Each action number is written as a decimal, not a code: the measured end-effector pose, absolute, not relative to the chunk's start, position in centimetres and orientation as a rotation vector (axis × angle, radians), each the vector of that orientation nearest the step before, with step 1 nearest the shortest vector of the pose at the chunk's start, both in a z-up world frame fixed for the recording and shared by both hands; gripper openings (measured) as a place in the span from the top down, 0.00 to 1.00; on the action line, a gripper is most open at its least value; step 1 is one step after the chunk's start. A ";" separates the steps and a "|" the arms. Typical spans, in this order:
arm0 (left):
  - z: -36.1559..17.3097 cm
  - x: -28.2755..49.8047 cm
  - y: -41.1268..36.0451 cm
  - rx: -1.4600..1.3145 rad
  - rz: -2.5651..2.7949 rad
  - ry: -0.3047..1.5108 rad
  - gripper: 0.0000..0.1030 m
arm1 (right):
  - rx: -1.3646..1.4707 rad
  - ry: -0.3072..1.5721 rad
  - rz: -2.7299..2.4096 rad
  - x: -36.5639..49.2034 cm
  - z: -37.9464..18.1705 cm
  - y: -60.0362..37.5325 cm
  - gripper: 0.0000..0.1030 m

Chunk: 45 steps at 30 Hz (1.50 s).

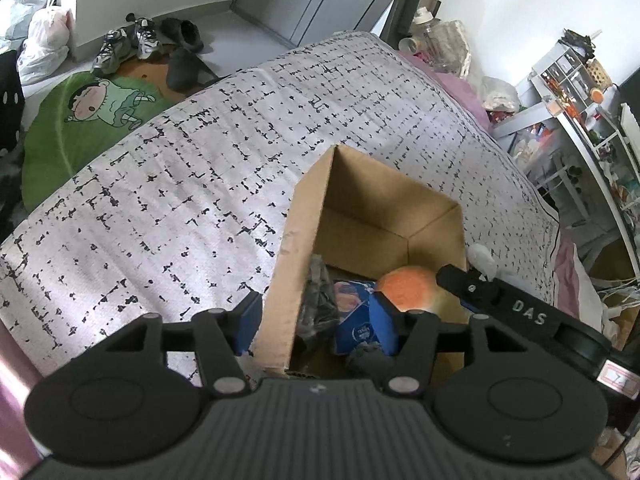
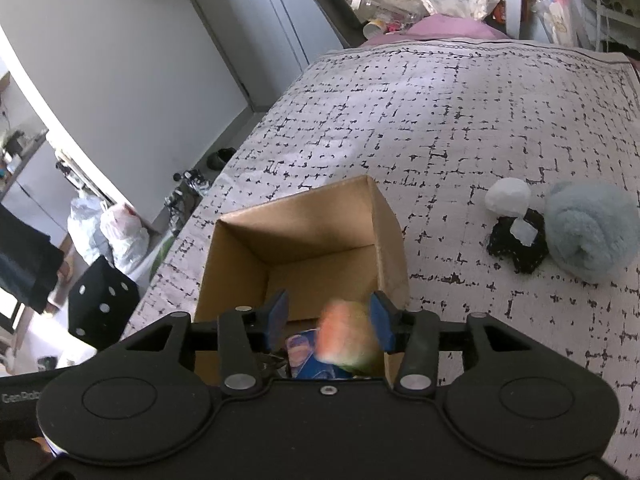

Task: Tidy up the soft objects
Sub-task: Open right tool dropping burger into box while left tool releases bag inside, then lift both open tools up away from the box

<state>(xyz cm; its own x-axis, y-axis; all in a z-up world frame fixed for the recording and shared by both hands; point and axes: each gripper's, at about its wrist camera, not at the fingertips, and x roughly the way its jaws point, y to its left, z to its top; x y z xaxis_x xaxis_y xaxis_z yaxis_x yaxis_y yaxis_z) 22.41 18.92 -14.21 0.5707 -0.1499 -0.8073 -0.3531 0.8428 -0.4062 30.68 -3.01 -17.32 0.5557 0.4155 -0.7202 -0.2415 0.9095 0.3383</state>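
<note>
Orange plush ball (image 2: 340,334), blurred in the right wrist view, lies just inside the near right corner of the open cardboard box (image 2: 304,236), between the blue pads of the right gripper (image 2: 328,318) but not pressed by either; the jaws stand wide apart. In the left wrist view the same ball (image 1: 408,290) sits against the box's right wall, beside a blue printed packet (image 1: 354,316) and a dark crumpled item (image 1: 320,300) on the box floor.

Left gripper (image 1: 316,318) straddles the box's near left wall (image 1: 288,272), one blue pad outside it and one inside; its jaws are also wide and hold nothing. The body of the right gripper enters the left wrist view from the right, over the box's right edge.

The box stands on a bed covered by a white quilt with a black broken-grid print (image 2: 420,120). To the right of the box, well apart from it, lie a rolled pale blue towel (image 2: 588,232), a black knitted piece (image 2: 516,248) touching the towel, and a white ball (image 2: 507,196) at the black piece's far edge.

Beyond the bed: shoes (image 1: 128,42) and a green cartoon rug (image 1: 80,120) on the floor, a black plush die (image 2: 102,306), white plastic bags (image 2: 116,232), and cluttered shelves (image 1: 576,92) at far right.
</note>
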 end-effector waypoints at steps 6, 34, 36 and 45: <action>-13.5 22.0 18.3 -0.568 0.132 0.953 0.27 | 0.236 0.912 0.380 29.7 -17.0 -4.6 0.50; -7.9 18.5 12.3 -0.459 0.193 0.871 0.01 | 0.332 0.837 0.362 25.6 -12.9 -14.5 0.06; -7.6 18.3 11.7 -0.451 0.188 0.865 0.01 | 0.335 0.832 0.359 25.4 -12.8 -15.2 0.06; -6.4 17.9 9.1 -0.426 0.171 0.856 0.01 | 0.372 0.805 0.340 24.5 -12.1 -18.5 0.05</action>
